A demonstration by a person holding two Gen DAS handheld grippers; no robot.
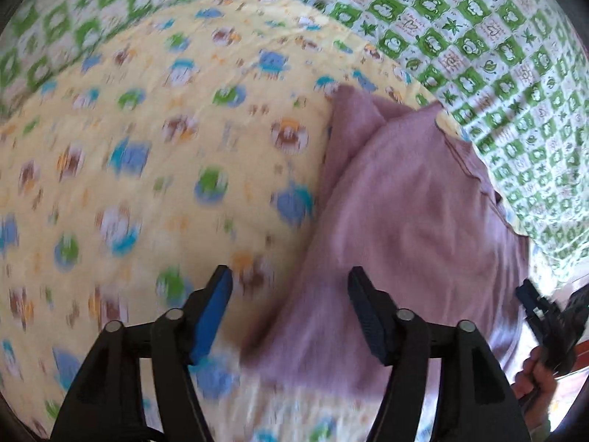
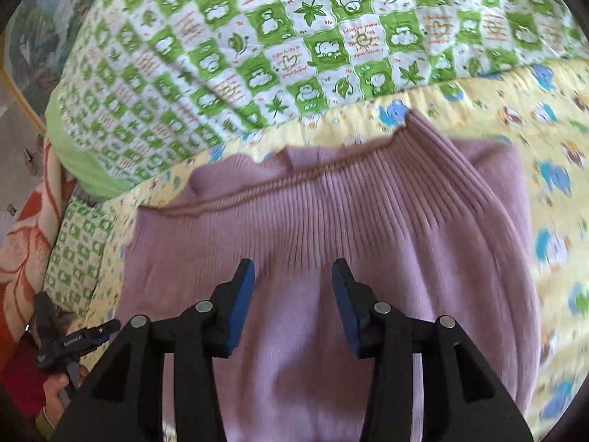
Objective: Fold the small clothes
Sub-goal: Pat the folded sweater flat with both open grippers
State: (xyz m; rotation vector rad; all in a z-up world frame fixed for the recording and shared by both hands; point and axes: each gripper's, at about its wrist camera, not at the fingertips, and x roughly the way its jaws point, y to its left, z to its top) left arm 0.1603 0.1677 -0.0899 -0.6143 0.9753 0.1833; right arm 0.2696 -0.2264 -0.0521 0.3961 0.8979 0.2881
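A mauve knit garment lies on a yellow cartoon-print sheet, its ribbed hem toward the far side. In the left wrist view the garment is at the right, partly folded over itself. My left gripper is open and empty, hovering over the garment's left edge. My right gripper is open and empty, just above the middle of the garment. The other gripper shows at the right edge in the left wrist view and at the lower left in the right wrist view.
A green and white checked quilt lies beyond the garment, also in the left wrist view. An orange floral cloth lies at the left edge. The yellow sheet spreads wide to the left of the garment.
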